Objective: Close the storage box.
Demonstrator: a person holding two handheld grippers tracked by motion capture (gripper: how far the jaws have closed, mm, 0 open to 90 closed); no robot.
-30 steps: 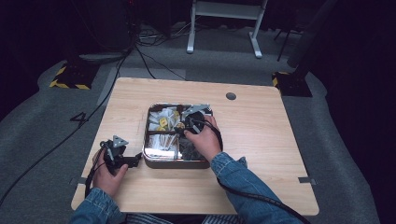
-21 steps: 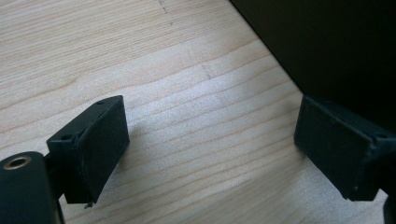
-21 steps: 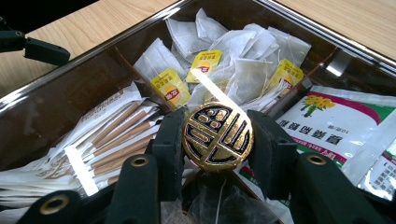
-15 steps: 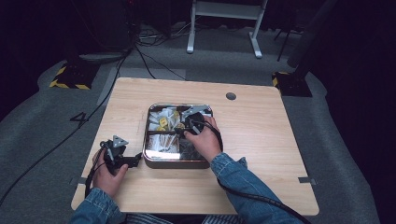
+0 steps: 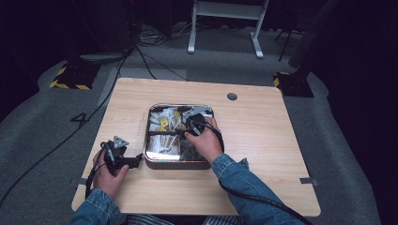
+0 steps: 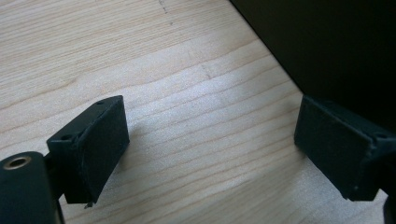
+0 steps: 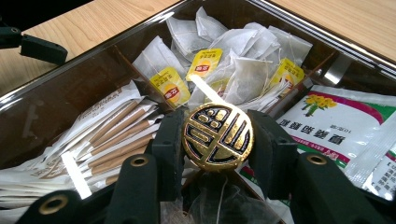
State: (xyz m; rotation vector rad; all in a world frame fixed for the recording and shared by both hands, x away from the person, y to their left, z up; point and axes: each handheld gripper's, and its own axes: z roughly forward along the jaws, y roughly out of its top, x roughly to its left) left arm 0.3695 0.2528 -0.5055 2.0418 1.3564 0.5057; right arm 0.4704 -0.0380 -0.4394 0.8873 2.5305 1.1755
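Right gripper view: round gold medallion (image 7: 217, 137) clamped flat-face-up between the right gripper (image 7: 217, 140) fingers, hovering over the divided metal tray (image 5: 155, 161) of tea bags (image 7: 247, 70), left gripper (image 6: 210, 154) fingers wide apart, nothing in them, parked on the worktop (image 5: 263, 136) beside the tray.

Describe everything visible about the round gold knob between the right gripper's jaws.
The round gold knob is a shiny, metallic-looking disc with a raised gold pattern on a dark ground, its face turned toward the right gripper view's camera. The right gripper is shut on it, one black jaw pressing each side. It stands at the middle of the divided tray, where the partitions meet, among tea bags, paper-wrapped sticks and printed sachets. What lies under it is hidden.
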